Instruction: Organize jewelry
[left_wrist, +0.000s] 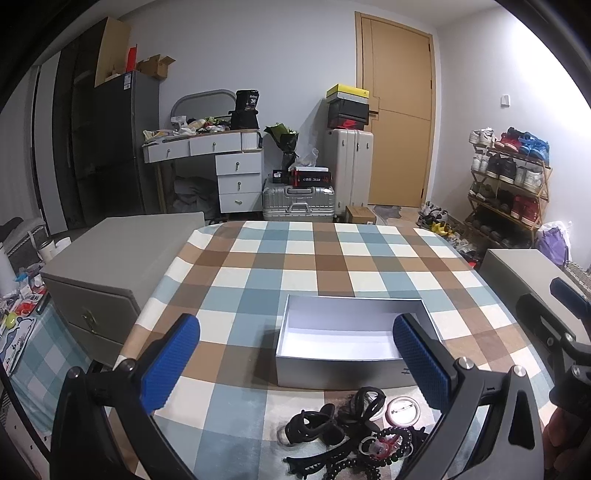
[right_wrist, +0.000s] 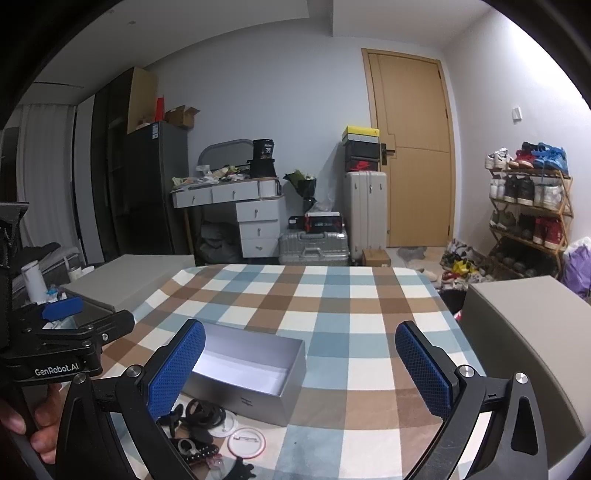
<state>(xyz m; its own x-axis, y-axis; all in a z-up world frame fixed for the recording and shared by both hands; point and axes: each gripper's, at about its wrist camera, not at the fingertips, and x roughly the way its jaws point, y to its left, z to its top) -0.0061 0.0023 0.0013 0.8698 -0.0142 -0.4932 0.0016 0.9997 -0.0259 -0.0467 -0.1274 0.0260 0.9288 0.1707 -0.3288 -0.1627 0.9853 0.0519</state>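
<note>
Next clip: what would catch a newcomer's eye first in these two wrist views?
Probably the open, empty silver box in the middle of the checked tablecloth. Right in front of it, nearest the cameras, lies a tangled pile of black hair ties, beads and round badges. Both grippers frame the scene with blue-padded fingers spread wide, holding nothing.

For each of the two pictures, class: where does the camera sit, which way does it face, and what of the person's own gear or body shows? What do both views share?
Left wrist: sits on the left gripper, facing across the checked table at the open box and jewelry pile; the right gripper shows at its right edge.
Right wrist: sits on the right gripper, facing the same way; the left gripper and a hand show at left.
Shared: table, box, pile, door, both grippers open.
</note>
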